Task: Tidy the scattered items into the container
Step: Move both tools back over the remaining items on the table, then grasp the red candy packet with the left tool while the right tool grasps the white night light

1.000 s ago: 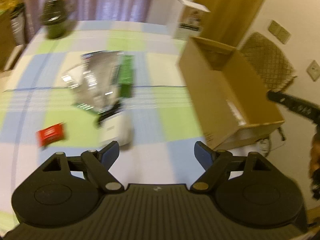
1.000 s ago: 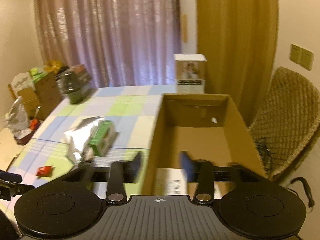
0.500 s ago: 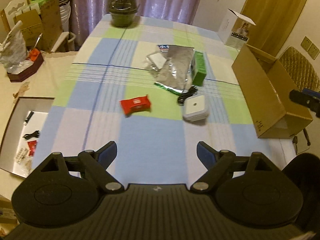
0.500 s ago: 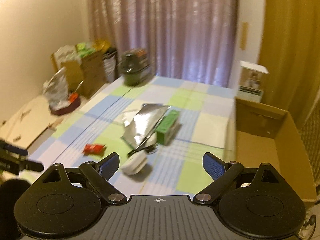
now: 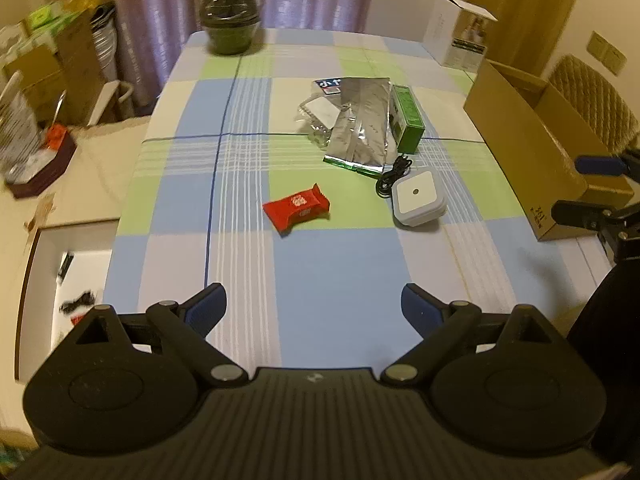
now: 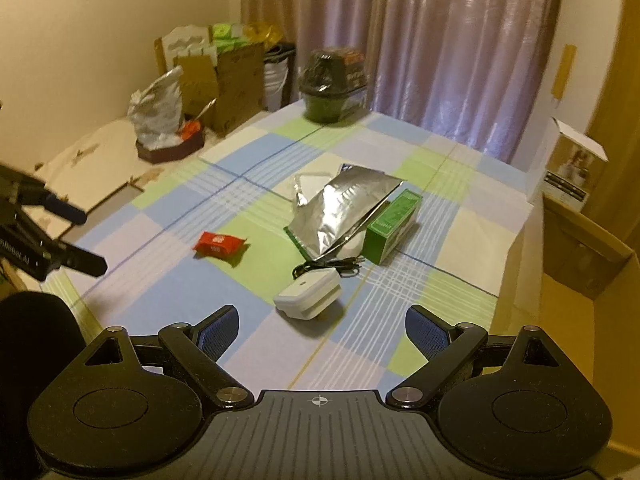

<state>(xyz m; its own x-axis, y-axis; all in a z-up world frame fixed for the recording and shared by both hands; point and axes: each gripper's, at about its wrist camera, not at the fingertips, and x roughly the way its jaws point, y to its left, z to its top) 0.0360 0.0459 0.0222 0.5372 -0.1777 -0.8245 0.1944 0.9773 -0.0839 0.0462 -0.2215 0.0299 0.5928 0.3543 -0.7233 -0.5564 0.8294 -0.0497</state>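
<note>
On the checked tablecloth lie a red snack packet (image 5: 296, 208) (image 6: 218, 243), a white square device (image 5: 418, 197) (image 6: 310, 293) with a black cable (image 5: 394, 175), a silver foil bag (image 5: 363, 122) (image 6: 345, 206) and a green box (image 5: 407, 117) (image 6: 393, 226). An open cardboard box (image 5: 536, 140) (image 6: 576, 256) stands at the table's right edge. My left gripper (image 5: 314, 310) is open and empty over the near edge. My right gripper (image 6: 322, 328) is open and empty, just short of the white device.
A dark lidded pot (image 5: 231, 20) (image 6: 332, 86) stands at the far end. A white carton (image 5: 460, 36) (image 6: 572, 168) stands far right. Boxes and bags crowd the floor on the left (image 6: 208, 80). A wicker chair (image 5: 592, 96) is behind the cardboard box.
Both grippers have swung left and pulled back from the cardboard box, so they face the scattered items. The right gripper's jaws have opened wide.
</note>
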